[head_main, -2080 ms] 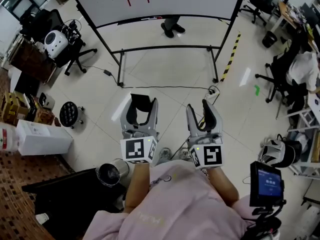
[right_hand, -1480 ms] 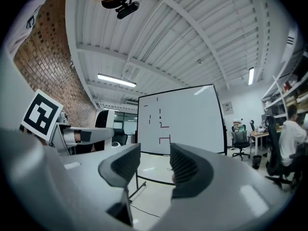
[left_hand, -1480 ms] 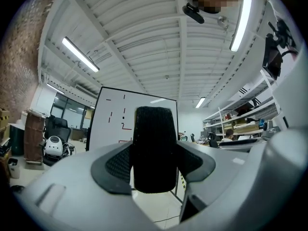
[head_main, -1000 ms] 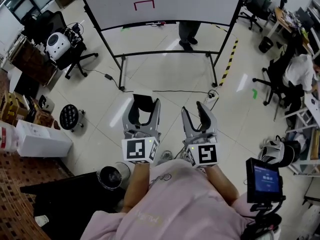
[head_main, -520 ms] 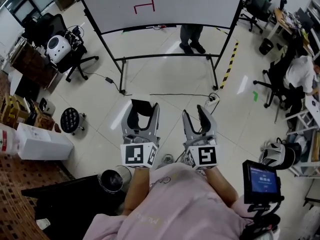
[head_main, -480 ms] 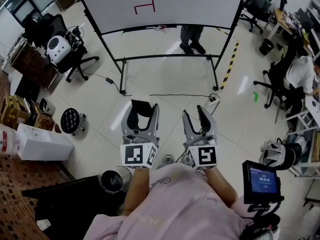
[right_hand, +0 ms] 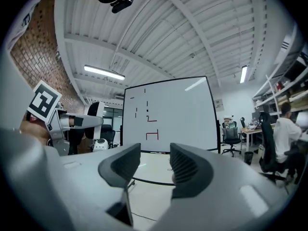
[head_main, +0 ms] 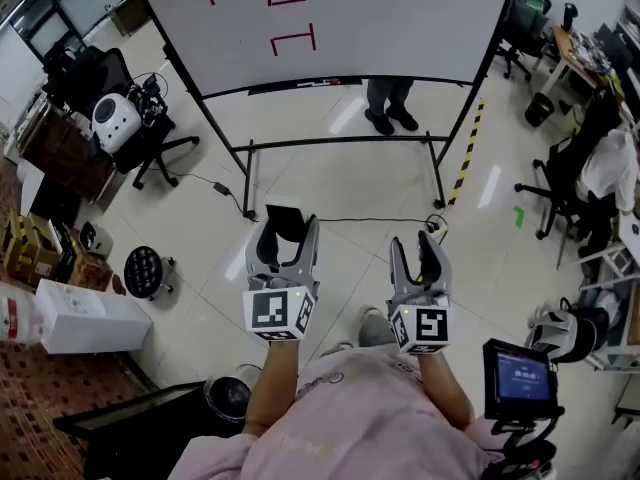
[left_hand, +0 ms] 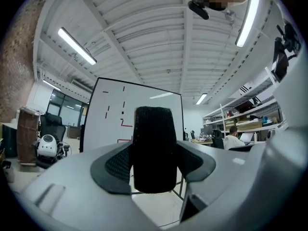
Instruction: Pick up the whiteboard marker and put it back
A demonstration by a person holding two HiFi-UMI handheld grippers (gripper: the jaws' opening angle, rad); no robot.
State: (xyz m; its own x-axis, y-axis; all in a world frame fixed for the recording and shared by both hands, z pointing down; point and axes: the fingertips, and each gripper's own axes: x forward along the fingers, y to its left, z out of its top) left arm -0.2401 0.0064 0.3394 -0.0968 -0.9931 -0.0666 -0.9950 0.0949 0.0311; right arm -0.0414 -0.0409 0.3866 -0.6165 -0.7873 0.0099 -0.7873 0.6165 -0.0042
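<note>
A white whiteboard [head_main: 400, 18] with red marks stands ahead on a black wheeled frame. A small reddish thing [head_main: 312, 83] lies on its tray ledge, too small to name. My left gripper [head_main: 285, 223] is held level toward the board and is shut on a black textured block [left_hand: 154, 148]. To its right my right gripper [head_main: 420, 248] also points at the board; its jaws stand a little apart with nothing between them. In the right gripper view the whiteboard [right_hand: 178, 114] shows beyond the right gripper [right_hand: 156, 165].
A person's legs [head_main: 390, 103] show behind the board. A black cable [head_main: 330, 218] crosses the floor before the frame, and yellow-black tape [head_main: 465, 148] runs at the right. Office chairs [head_main: 120, 118] stand left, more desks and chairs right. A small screen [head_main: 520, 378] sits near my right elbow.
The whole view has closed in on the whiteboard, and more of its face and red marks now shows. Both grippers came forward with it, and the right one shifted to the right.
</note>
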